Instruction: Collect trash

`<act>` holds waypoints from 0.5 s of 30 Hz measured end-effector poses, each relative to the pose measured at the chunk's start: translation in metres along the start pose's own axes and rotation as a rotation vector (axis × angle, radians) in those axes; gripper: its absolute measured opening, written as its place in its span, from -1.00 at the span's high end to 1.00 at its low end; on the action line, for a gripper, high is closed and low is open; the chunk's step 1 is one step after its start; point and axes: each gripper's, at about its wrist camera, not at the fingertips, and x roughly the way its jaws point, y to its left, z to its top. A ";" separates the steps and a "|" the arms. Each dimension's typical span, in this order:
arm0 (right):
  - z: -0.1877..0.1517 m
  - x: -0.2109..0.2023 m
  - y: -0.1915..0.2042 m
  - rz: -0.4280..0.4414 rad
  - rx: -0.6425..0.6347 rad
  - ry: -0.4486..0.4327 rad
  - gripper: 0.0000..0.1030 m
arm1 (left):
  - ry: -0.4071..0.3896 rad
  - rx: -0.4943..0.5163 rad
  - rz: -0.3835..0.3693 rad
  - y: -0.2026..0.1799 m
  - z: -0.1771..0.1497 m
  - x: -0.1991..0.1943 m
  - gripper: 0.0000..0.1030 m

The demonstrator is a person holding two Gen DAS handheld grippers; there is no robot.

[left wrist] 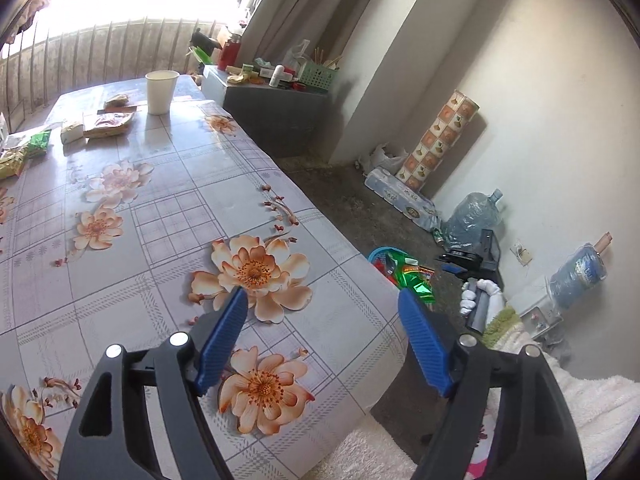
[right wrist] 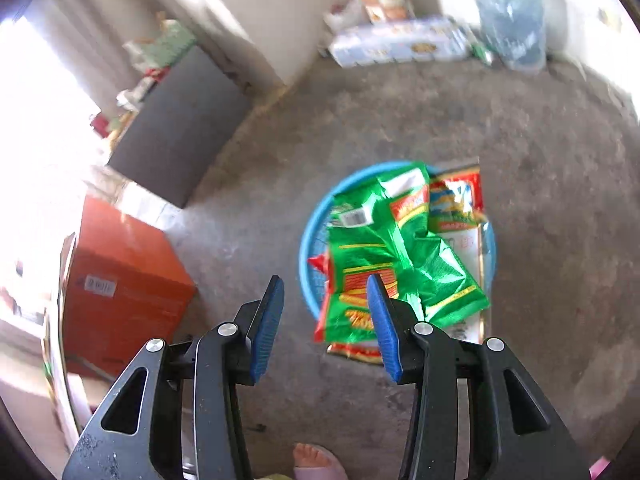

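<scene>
We record the collected trash first: several shiny green wrappers (right wrist: 396, 248) and a red-and-yellow wrapper (right wrist: 456, 200) lie piled in a round blue basket (right wrist: 312, 216) that stands on the bare concrete floor (right wrist: 552, 240). The pile overhangs the basket's near rim. In the left wrist view the same basket (left wrist: 378, 253) shows just past the counter's edge, low on the floor.

The right gripper (right wrist: 327, 316) points steeply down at the floor, its blue-padded fingers spread apart with nothing between them. Its right finger (right wrist: 382, 320) overlaps the near edge of the wrapper pile in the picture; we cannot tell whether it touches. The left wrist view shows a white-gloved hand (left wrist: 478, 296) holding this tool's grip, beside the basket.

The left gripper (left wrist: 320, 328) is held above the near corner of the counter (left wrist: 168, 208), aimed forward along its flowered cloth. Its fingers are spread wide and hold nothing.

At the counter's far end we note remaining items: a white paper cup (left wrist: 161, 91), a flat orange packet (left wrist: 108, 124) and green packets (left wrist: 38, 142) at the left edge.

An orange box (right wrist: 124, 280) stands on the floor left of the basket. A bare foot (right wrist: 316, 460) shows at the bottom edge of the right wrist view.
</scene>
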 end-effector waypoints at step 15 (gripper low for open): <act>-0.212 -0.175 0.131 -0.163 -0.662 -0.507 -0.86 | -0.032 -0.132 0.218 -0.020 -0.061 -0.006 -0.89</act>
